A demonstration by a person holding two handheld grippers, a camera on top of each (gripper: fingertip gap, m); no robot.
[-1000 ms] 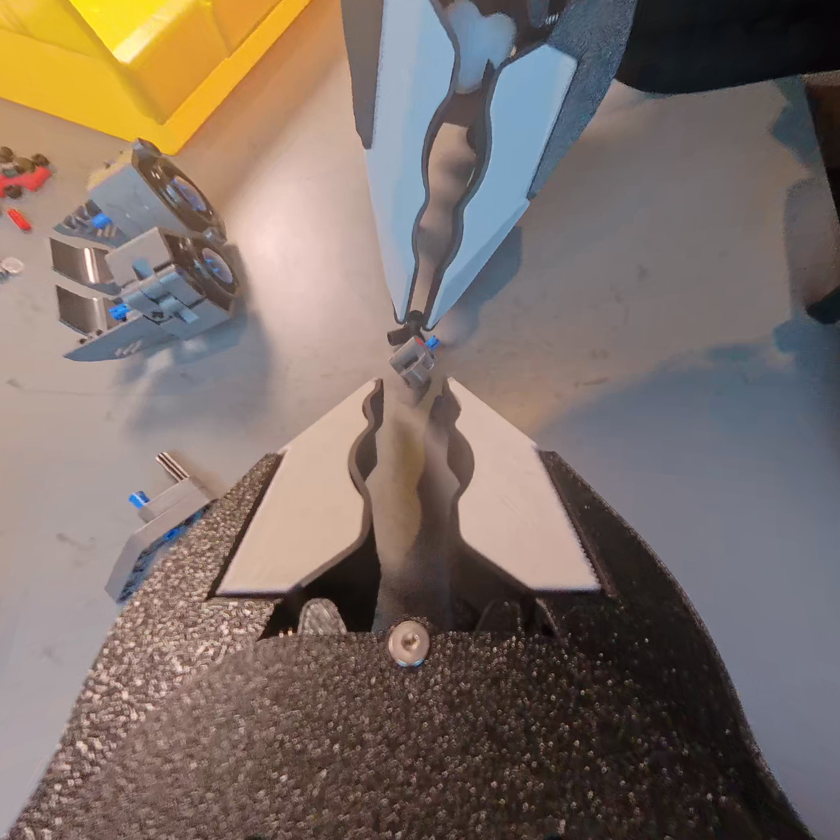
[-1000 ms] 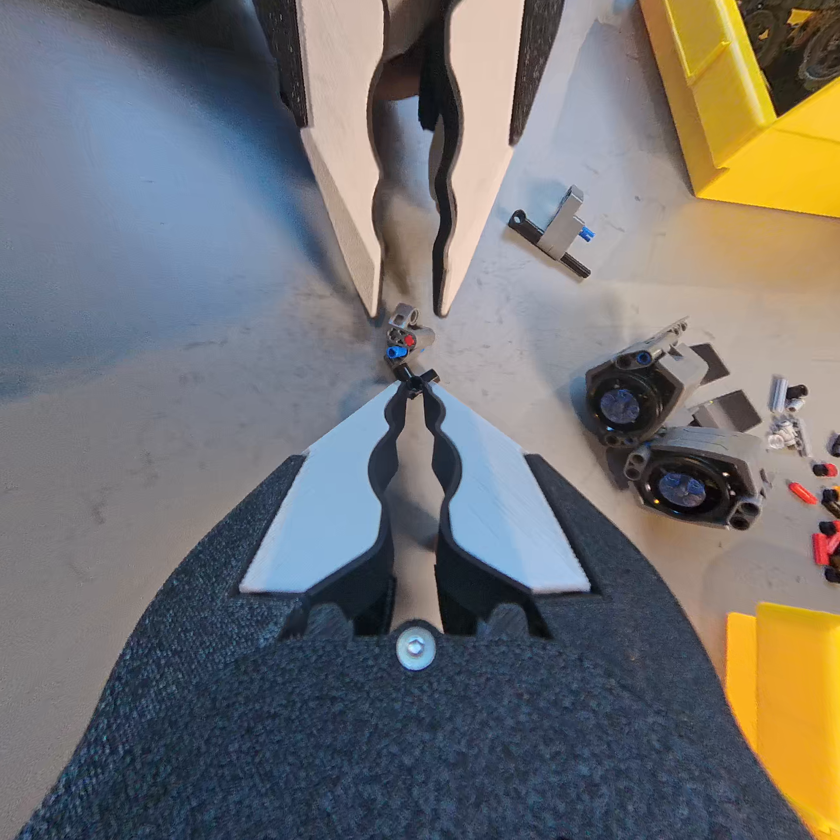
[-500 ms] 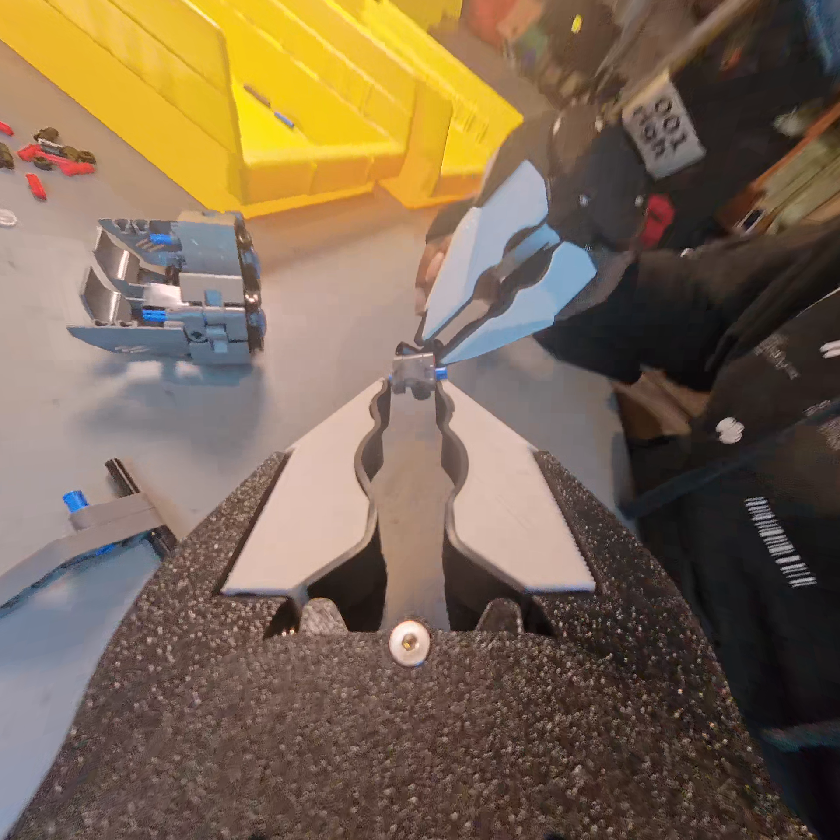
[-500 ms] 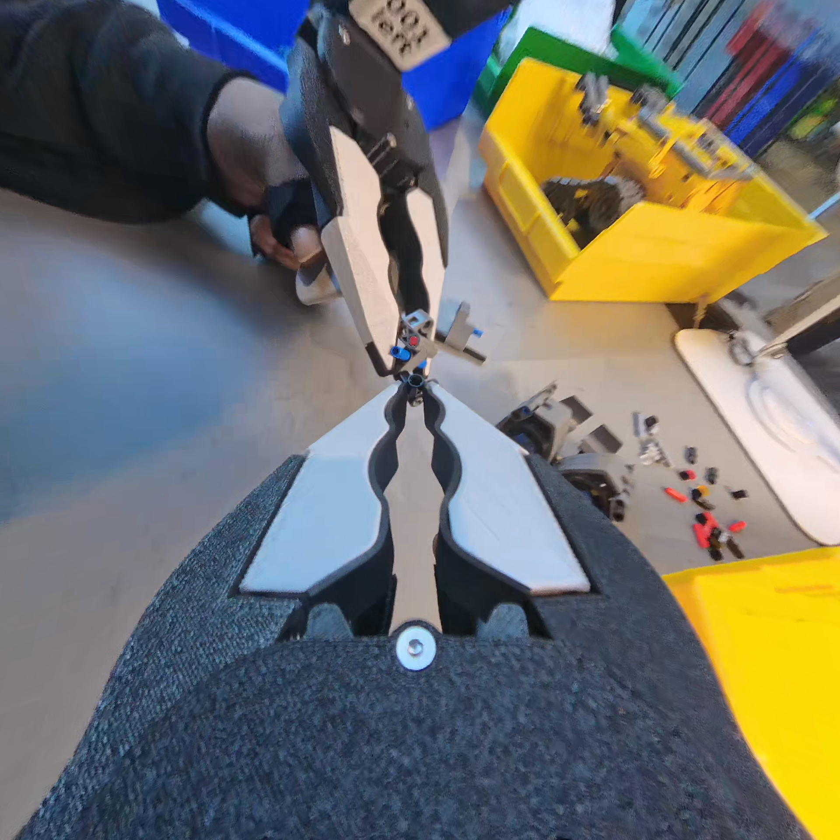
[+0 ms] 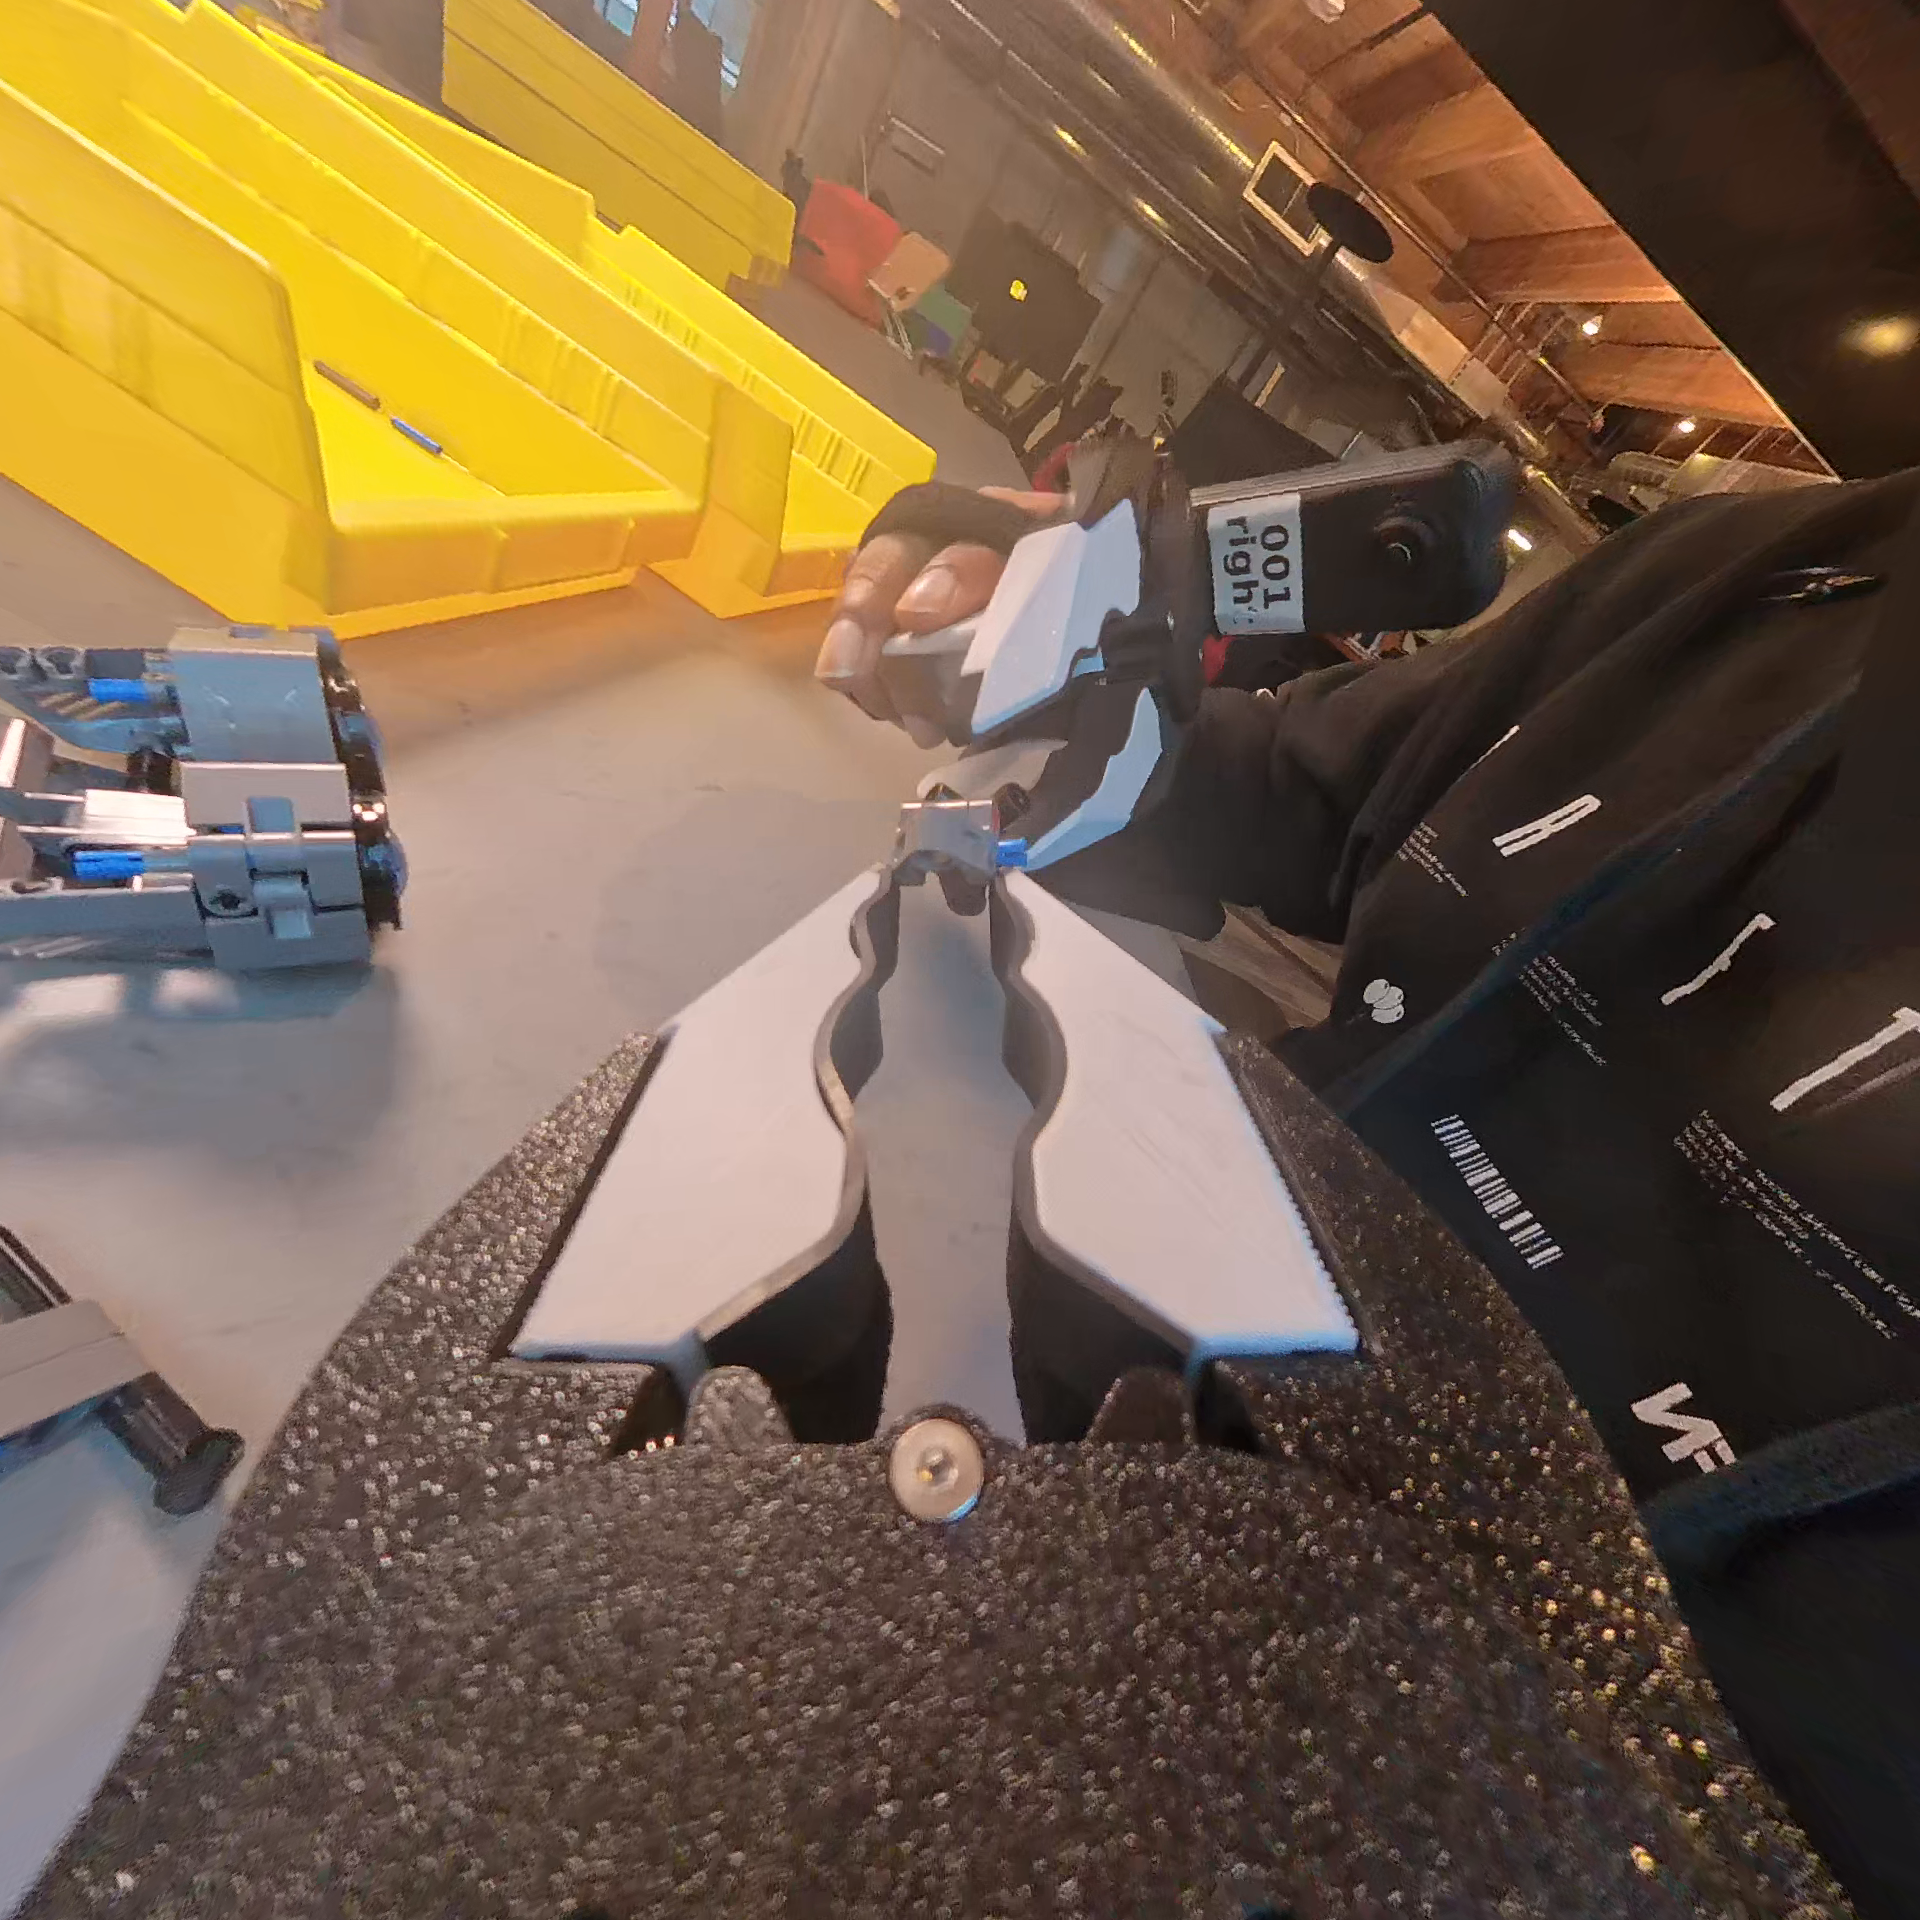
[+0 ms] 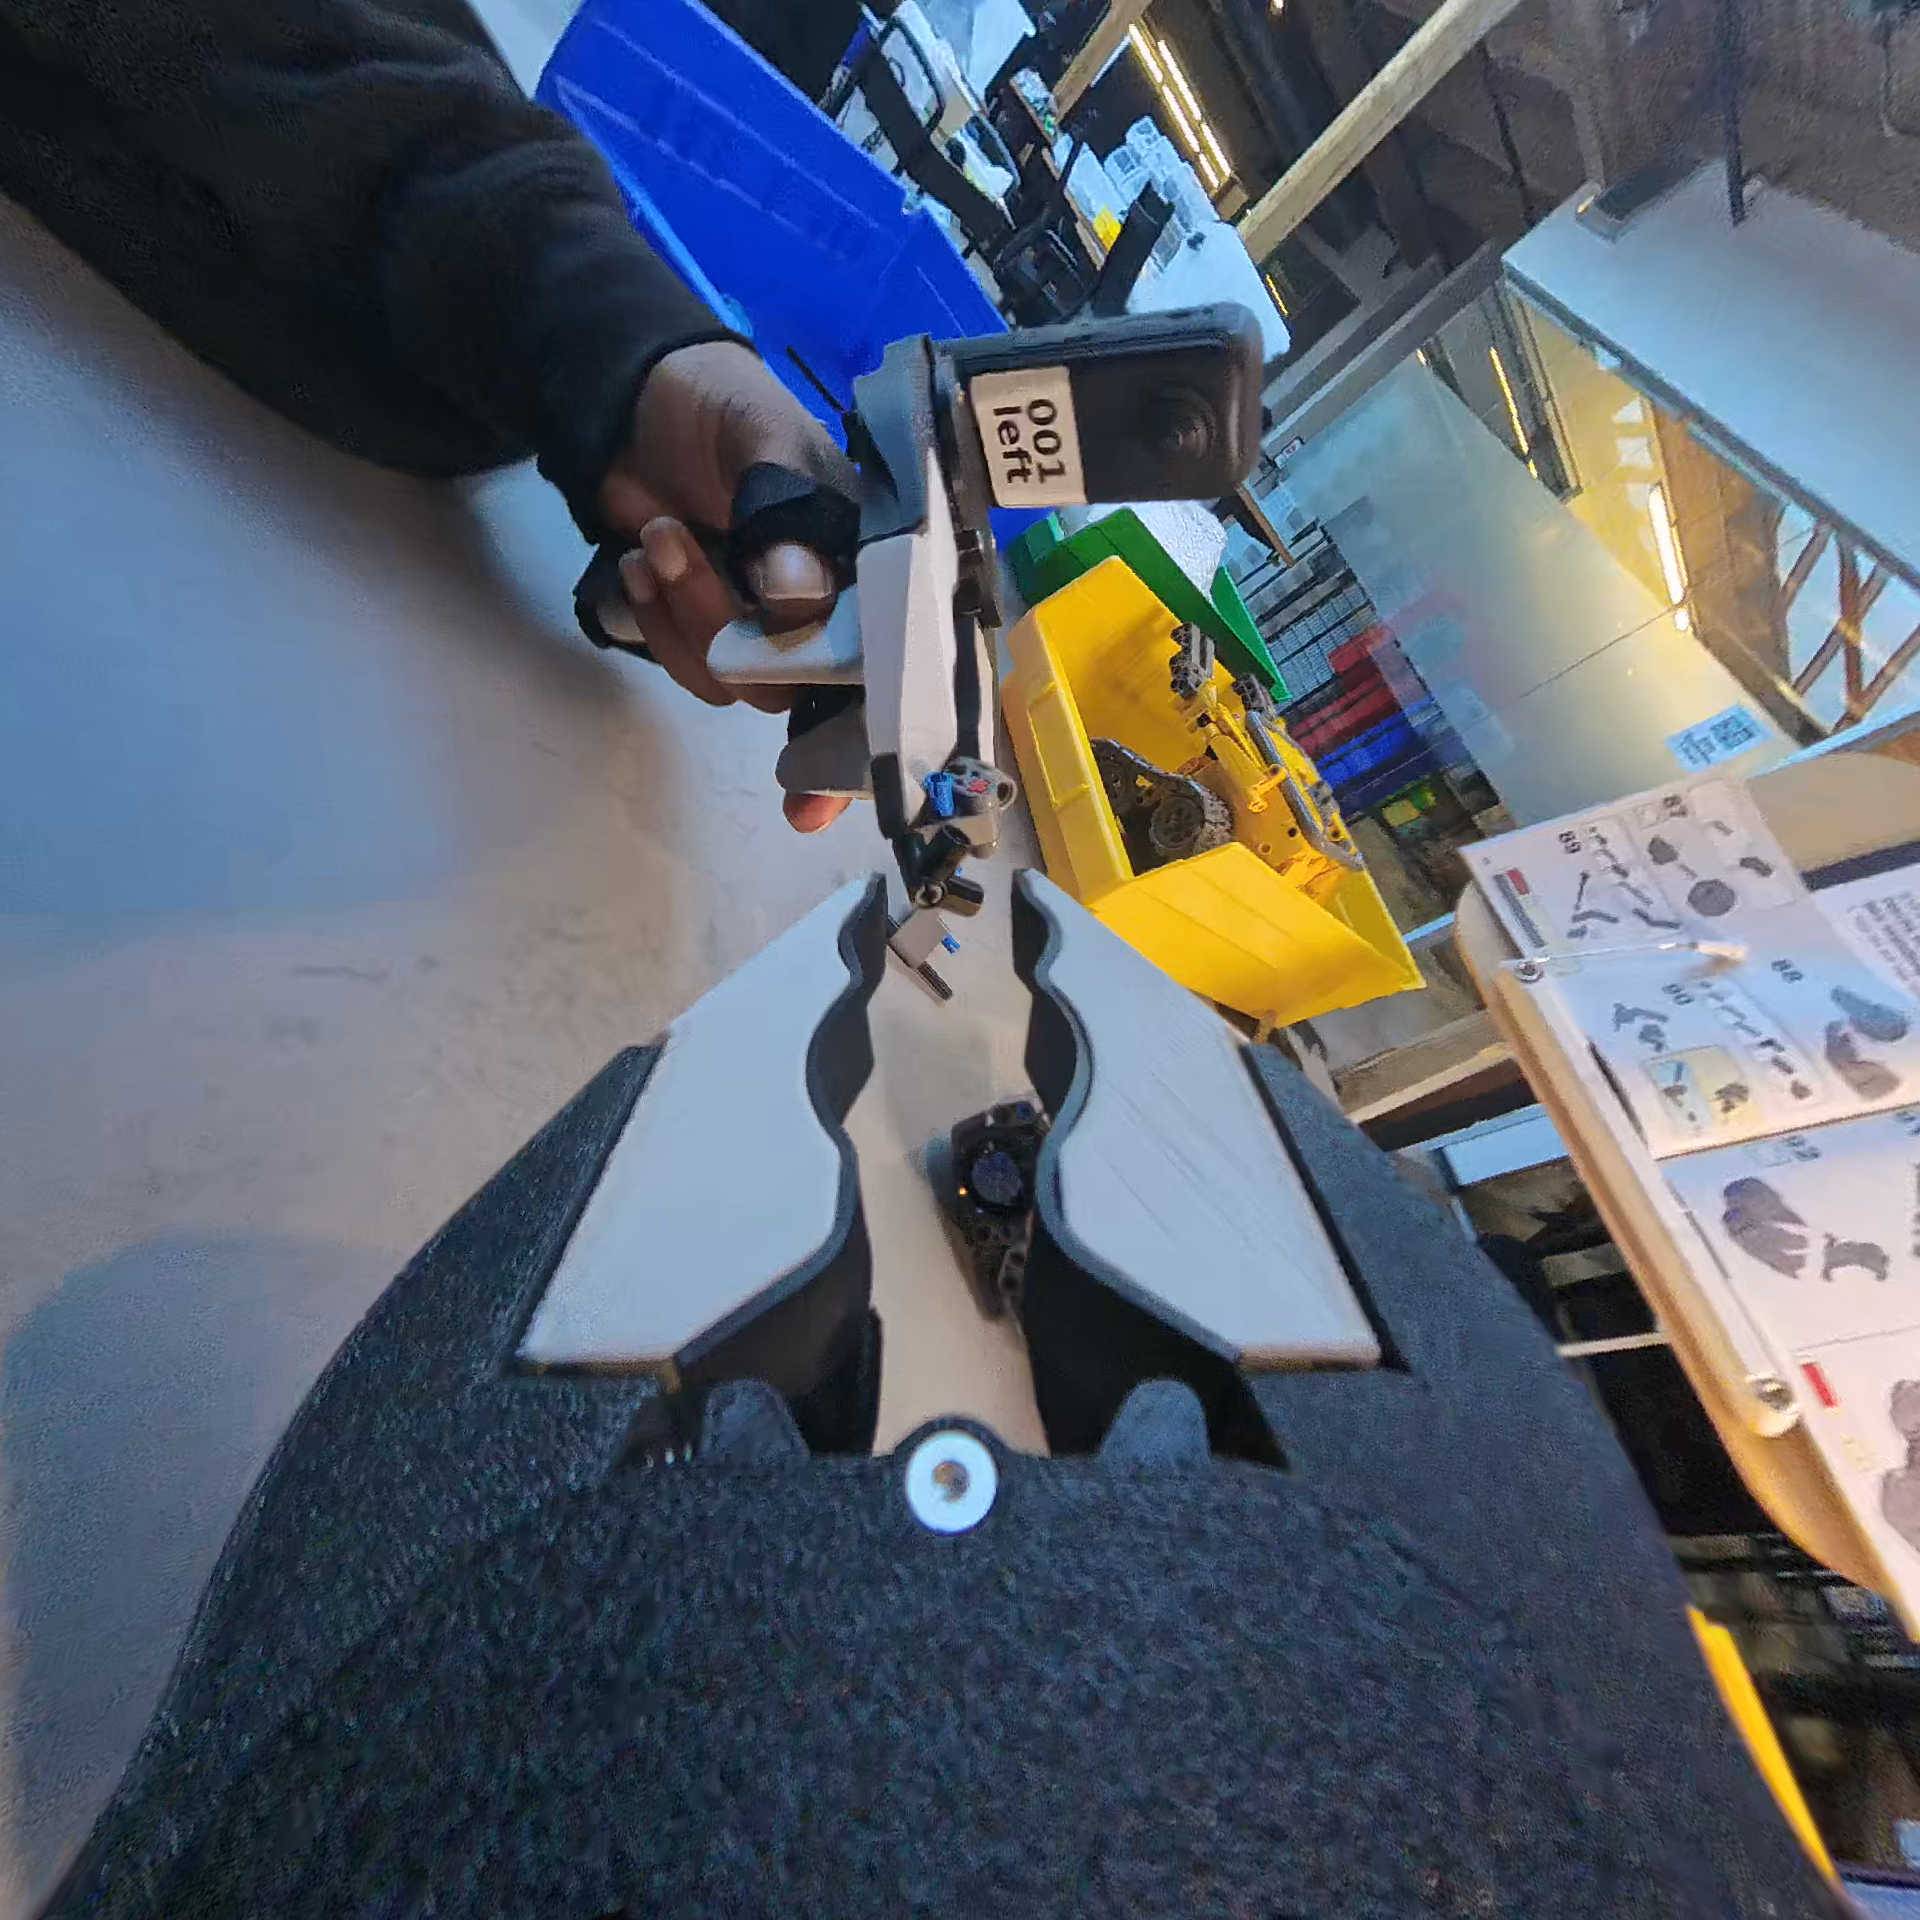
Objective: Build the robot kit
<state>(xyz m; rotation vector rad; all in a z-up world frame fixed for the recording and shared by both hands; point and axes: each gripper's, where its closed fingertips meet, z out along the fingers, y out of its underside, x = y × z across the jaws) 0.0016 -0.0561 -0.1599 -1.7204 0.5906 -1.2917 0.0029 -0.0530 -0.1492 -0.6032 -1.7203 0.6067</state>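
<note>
My left gripper (image 5: 938, 883) is shut on a small grey connector piece (image 5: 948, 831) with a blue pin, held up above the grey table (image 5: 623, 831). In the right wrist view the left gripper (image 6: 920, 790) holds that piece (image 6: 971, 784), and a black connector (image 6: 943, 868) hangs from its underside. My right gripper (image 6: 951, 888) is open, its tips on either side of the black connector without gripping it. It also shows in the left wrist view (image 5: 1049, 748), in a person's hand just beyond the grey piece.
A grey motor assembly (image 5: 260, 810) lies on the table to the left, with yellow bins (image 5: 416, 364) behind it. Another grey part (image 5: 62, 1382) lies at the lower left. A yellow bin holding a model (image 6: 1195, 810), a blue bin (image 6: 758, 208) and instruction pages (image 6: 1714, 1039) stand to the right. The grippers are tip to tip, or close to it.
Both grippers have risen from the table and tilted up. My right gripper has opened and let go of the black connector, which stays on the piece in the left gripper.
</note>
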